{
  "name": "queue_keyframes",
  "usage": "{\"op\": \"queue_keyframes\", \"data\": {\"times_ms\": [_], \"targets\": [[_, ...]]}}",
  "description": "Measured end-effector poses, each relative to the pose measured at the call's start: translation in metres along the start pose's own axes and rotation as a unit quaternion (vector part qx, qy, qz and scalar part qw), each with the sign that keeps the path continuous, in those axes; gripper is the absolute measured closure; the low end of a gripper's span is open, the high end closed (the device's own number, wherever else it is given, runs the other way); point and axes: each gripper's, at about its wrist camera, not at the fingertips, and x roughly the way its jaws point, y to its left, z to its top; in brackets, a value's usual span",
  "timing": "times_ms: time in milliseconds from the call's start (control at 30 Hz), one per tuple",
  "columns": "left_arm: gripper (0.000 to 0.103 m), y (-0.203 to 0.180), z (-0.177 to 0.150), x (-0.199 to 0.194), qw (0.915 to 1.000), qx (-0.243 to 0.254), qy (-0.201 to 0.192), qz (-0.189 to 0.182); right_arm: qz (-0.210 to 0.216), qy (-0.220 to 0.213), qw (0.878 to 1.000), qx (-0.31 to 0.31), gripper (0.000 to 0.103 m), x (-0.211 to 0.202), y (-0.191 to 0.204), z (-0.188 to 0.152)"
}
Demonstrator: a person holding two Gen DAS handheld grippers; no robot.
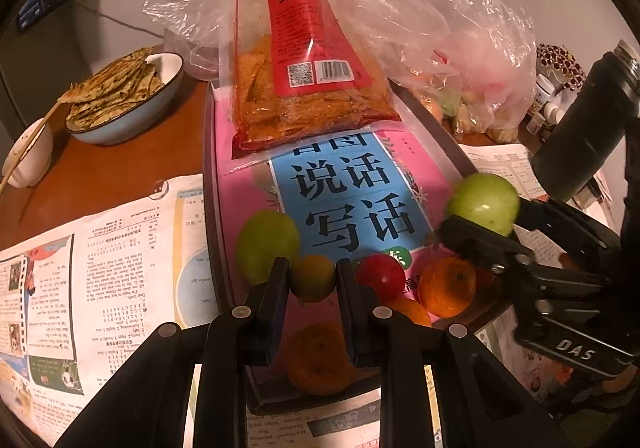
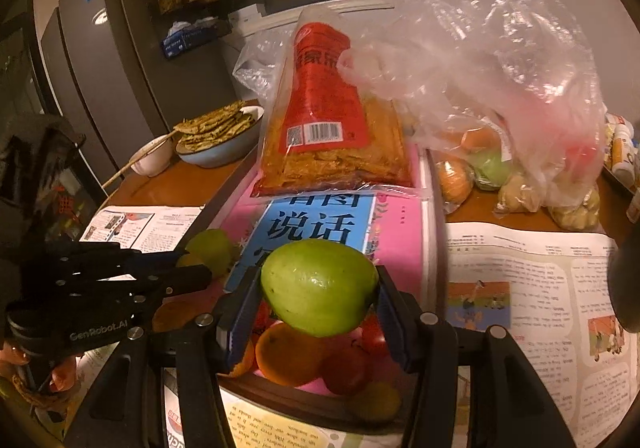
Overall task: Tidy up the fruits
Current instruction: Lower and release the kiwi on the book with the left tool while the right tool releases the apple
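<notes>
The right gripper is gripping a green fruit between its jaws, hiding much of the fruit pile beneath, while the left gripper, lettered "GenRobot.AI", is pinching a small yellow-green fruit on the pink book.

Round green fruit, frame centre; round orange citrus; small red fruit; pink-and-blue printed book; red-labelled clear snack bag, top.
</notes>
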Motion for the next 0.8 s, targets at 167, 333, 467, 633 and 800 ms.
{"op": "queue_keyframes", "data": {"times_ms": [167, 333, 467, 633, 800], "targets": [[0.079, -0.006, -0.002, 0.002, 0.9999, 0.010, 0.005, -0.004, 0.005, 0.012, 1.000, -0.011, 0.048, 0.015, 0.003, 0.005], [0.079, -0.011, -0.004, 0.005, 0.9997, 0.020, 0.012, -0.007, 0.005, 0.022, 1.000, -0.017, 0.048, 0.023, 0.002, 0.004], [0.079, -0.011, -0.005, 0.008, 0.9996, 0.020, 0.017, -0.005, 0.007, 0.035, 0.999, -0.019, 0.048, 0.031, 0.001, 0.001], [0.079, -0.008, -0.008, 0.011, 0.9996, 0.016, 0.023, -0.004, 0.004, 0.048, 0.998, -0.028, 0.048, 0.039, 0.003, -0.003], [0.079, -0.005, -0.010, 0.011, 0.9997, 0.012, 0.020, -0.011, -0.004, 0.045, 0.999, -0.030, 0.048, 0.038, 0.006, -0.005]]}}
